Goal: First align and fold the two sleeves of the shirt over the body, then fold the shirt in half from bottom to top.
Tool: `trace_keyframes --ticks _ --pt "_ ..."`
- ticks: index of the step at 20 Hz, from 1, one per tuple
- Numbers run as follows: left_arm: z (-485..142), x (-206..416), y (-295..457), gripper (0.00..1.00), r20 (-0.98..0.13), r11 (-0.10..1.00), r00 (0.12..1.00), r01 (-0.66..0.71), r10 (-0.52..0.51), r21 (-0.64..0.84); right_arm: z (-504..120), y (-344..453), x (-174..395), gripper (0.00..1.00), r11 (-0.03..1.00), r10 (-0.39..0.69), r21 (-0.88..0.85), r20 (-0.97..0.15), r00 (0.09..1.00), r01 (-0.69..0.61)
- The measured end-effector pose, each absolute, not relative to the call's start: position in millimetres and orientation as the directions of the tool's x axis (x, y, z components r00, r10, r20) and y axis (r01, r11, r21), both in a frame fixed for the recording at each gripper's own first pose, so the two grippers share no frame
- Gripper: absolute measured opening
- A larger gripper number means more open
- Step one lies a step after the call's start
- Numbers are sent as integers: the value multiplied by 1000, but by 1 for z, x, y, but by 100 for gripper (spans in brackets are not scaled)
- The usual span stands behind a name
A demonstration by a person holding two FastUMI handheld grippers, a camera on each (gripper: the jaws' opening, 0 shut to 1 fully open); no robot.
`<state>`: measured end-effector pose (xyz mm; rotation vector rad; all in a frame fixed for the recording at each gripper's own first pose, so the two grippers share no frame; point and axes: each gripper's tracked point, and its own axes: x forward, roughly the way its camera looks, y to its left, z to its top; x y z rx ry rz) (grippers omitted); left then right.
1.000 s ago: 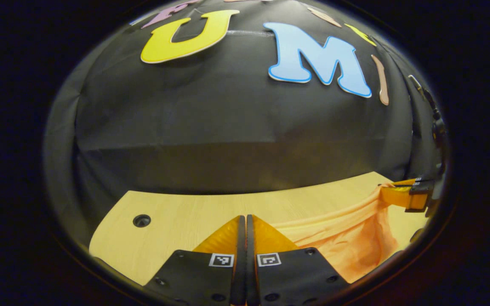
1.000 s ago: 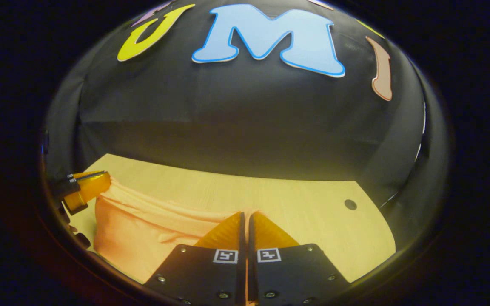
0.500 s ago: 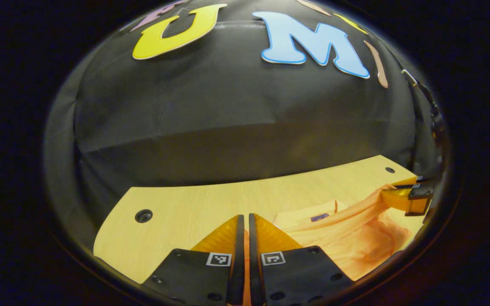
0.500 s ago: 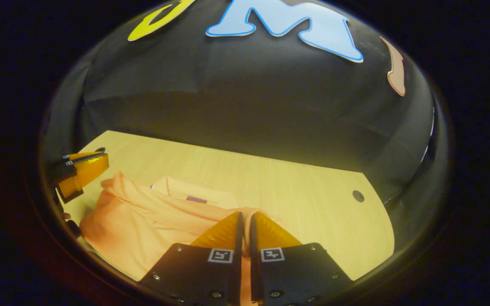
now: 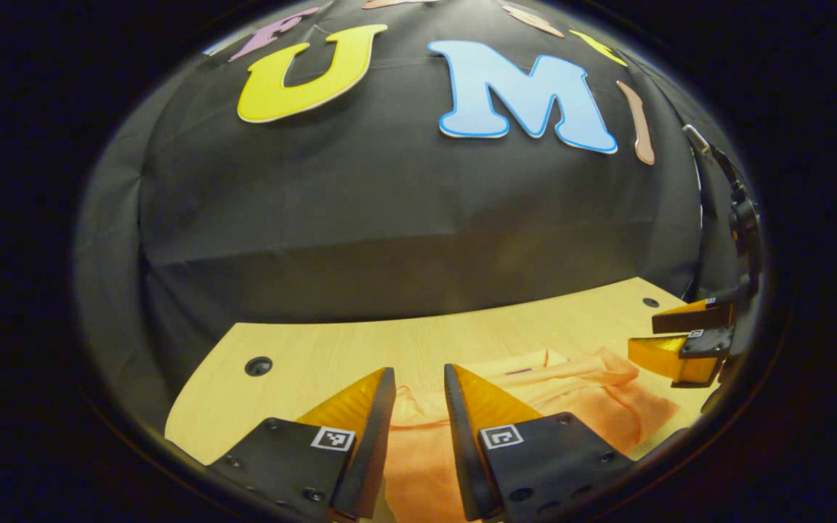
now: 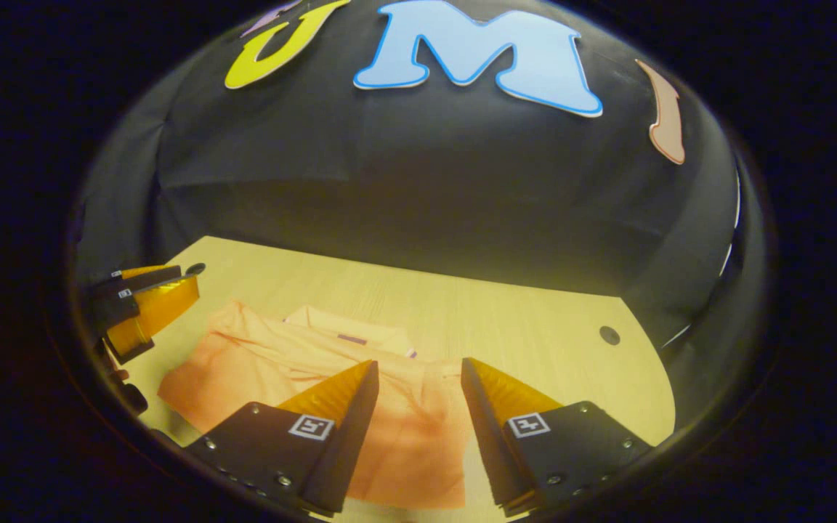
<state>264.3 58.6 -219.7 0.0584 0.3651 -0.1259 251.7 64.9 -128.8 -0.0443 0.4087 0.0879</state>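
Since 0.5 s ago, both tongs have let go of the shirt (image 6: 404,428), which now lies folded flat on the desk (image 6: 535,327). Left tongs (image 5: 418,385): fingers apart by a narrow gap, holding nothing, above the shirt's near-left part. Right tongs (image 6: 418,378): wider apart, holding nothing, above the shirt's near-right part. Collar lies on the shirt's far side.
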Motion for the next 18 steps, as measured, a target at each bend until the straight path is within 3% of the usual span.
trace_keyframes --ticks 2,4,13,18 --pt "-198 250 54 61 -327 992 939 126 -111 27 -109 62 237 82 994 85 -32 -358 930 -104" --pt "-177 234 47 68 -290 992 950 123 -112 17 -90 60 218 94 993 96 -34 -315 944 -112" --pt "-115 158 15 95 -177 994 979 107 -105 0 -17 23 133 95 998 61 -12 -143 988 -64" --pt "-88 122 4 95 -126 997 989 78 -79 -17 7 3 92 95 997 48 -65 -62 997 -52"
